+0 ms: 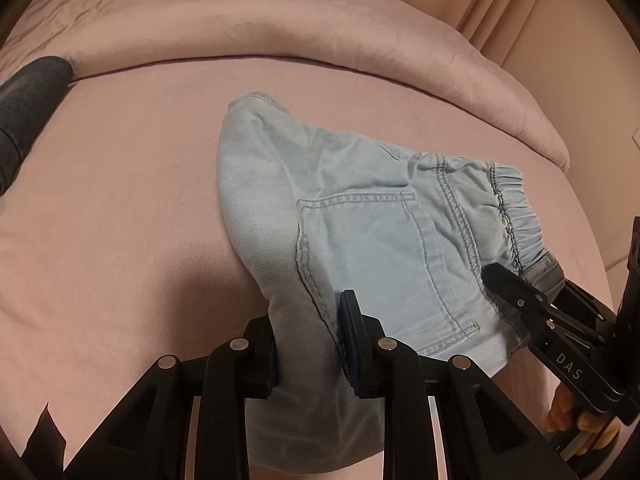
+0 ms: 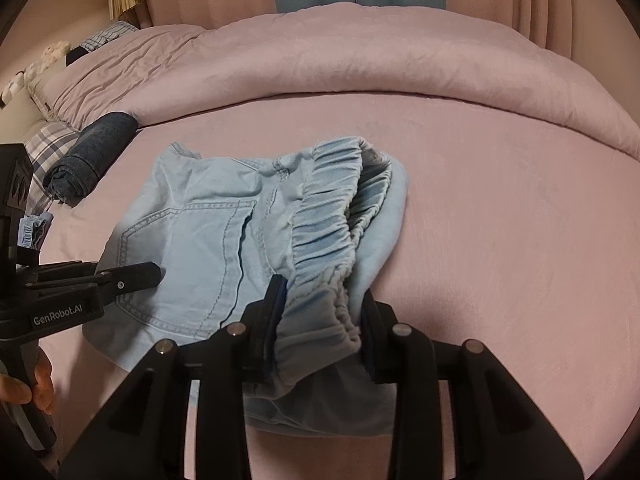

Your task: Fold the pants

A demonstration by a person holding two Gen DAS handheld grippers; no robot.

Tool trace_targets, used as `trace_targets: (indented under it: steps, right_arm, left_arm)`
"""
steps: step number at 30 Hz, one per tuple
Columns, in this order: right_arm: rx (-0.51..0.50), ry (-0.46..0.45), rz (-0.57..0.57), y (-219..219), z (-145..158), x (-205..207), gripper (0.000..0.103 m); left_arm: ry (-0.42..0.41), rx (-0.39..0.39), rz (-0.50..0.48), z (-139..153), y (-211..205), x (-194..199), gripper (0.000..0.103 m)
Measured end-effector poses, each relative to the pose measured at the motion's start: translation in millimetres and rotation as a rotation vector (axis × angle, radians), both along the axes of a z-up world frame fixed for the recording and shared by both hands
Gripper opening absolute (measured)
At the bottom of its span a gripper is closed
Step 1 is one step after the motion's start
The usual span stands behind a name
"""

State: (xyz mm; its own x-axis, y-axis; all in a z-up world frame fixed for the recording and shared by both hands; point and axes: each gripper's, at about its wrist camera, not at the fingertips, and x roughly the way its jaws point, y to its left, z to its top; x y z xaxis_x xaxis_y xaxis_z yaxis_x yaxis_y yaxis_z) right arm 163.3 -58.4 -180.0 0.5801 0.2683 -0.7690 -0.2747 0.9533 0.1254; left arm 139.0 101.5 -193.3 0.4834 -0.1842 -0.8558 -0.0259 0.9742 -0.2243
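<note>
Pale blue denim pants lie bunched on the pink bed sheet, back pocket up. My left gripper is shut on a fold of the fabric at the near edge, beside the pocket seam. In the right wrist view my right gripper is shut on the gathered elastic waistband, which rises between its pads. Each tool shows in the other's view: the right gripper at the waistband end, the left gripper over the pocket of the pants.
A pushed-back pink duvet runs across the far side of the bed. A rolled dark garment and a plaid pillow lie far left, with another pale blue piece nearby. A person's hand holds the left tool.
</note>
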Motion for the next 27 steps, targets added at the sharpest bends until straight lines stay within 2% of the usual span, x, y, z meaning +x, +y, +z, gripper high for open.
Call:
trace_targets:
  steps: [10, 17, 27]
  right_arm:
    - [0.012, 0.02, -0.01, -6, -4, 3, 0.041]
    - [0.015, 0.033, -0.015, -9, -5, 7, 0.048]
    - [0.007, 0.045, -0.028, -13, -6, 11, 0.058]
  left_arm:
    - [0.011, 0.022, 0.004, -2, -1, 2, 0.028]
    - [0.029, 0.065, 0.02, -4, -1, 6, 0.045]
    - [0.038, 0.096, 0.037, -4, 0, 8, 0.056]
